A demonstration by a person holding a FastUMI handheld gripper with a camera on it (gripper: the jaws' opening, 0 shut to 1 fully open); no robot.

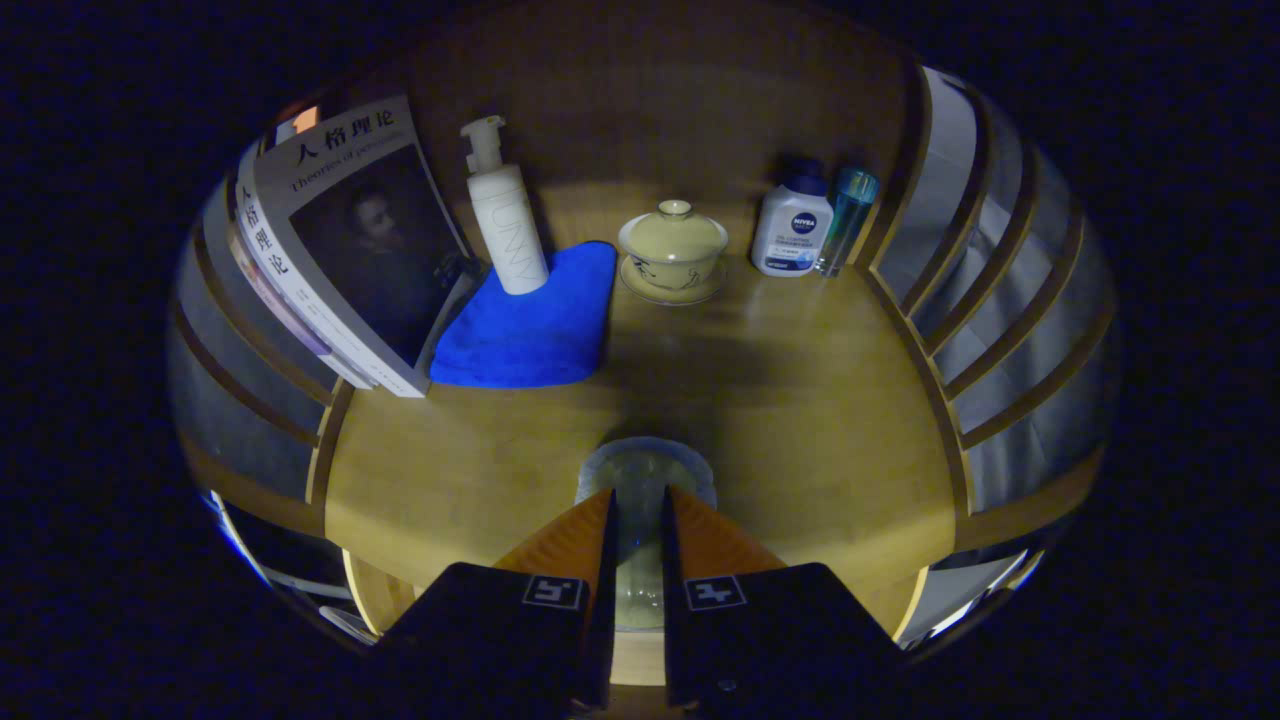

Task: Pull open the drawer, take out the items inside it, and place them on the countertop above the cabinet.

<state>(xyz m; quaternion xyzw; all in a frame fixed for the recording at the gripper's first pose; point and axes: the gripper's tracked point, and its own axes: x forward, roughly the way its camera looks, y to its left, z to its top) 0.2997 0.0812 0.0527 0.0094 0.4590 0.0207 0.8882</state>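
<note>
My gripper (640,500) is shut on a clear glass cup (645,475), whose rim shows just beyond the fingertips over the wooden countertop (800,400). Both fingers press on the cup's sides. Farther back on the countertop lies a folded blue cloth (530,320) with a white pump bottle (505,215) standing at its far edge. A pale lidded tea bowl on a saucer (673,250) sits to the right of the cloth. The drawer is hidden from this view.
A book (350,240) leans at the left of the countertop. At the back right stand a white bottle with a dark cap (793,225) and a slim blue-green bottle (848,215). Slatted wooden side walls (1000,300) close both sides; a wooden back panel stands behind.
</note>
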